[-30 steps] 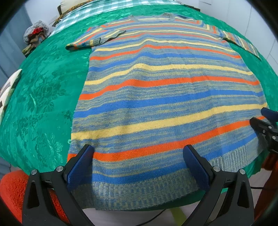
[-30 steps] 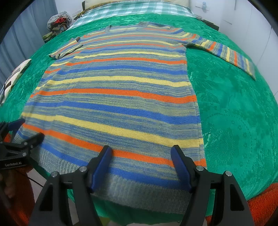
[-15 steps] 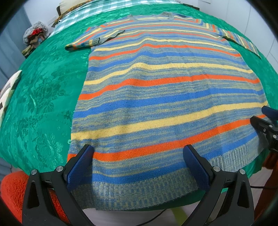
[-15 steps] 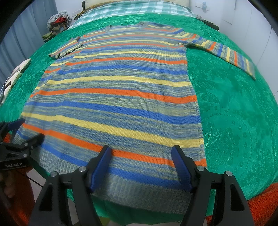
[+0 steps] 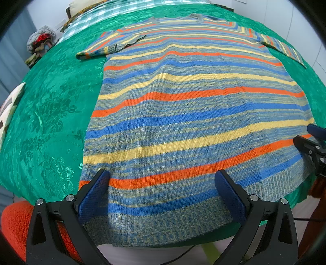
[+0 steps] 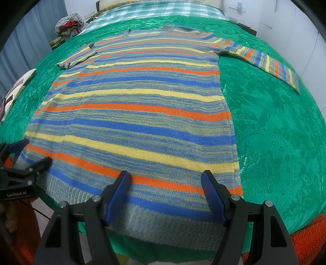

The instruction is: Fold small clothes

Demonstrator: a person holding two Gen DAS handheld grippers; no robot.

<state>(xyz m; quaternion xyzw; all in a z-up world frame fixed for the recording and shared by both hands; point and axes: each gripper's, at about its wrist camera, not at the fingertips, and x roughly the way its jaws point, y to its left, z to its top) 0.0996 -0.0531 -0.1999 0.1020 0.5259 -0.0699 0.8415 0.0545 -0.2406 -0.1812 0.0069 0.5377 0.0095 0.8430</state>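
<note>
A striped knit sweater (image 5: 183, 114) in blue, yellow, orange and grey lies flat on a green patterned cloth (image 5: 46, 114), hem toward me and hanging over the near edge. Its left sleeve (image 5: 110, 43) is folded in; its right sleeve (image 6: 262, 61) stretches out to the right. My left gripper (image 5: 163, 195) is open and empty, its jaws wide over the hem's left part. My right gripper (image 6: 166, 195) is open and empty over the hem's right part (image 6: 163, 222). Each gripper shows at the edge of the other's view: the right (image 5: 311, 146), the left (image 6: 22, 165).
The green cloth (image 6: 275, 142) covers a bed-like surface. A checked blanket (image 6: 159, 10) lies at the far end. A pile of clothes (image 6: 68, 23) sits at the far left. A patterned cushion (image 5: 8, 108) lies at the left edge. Orange fleece (image 5: 14, 224) shows below.
</note>
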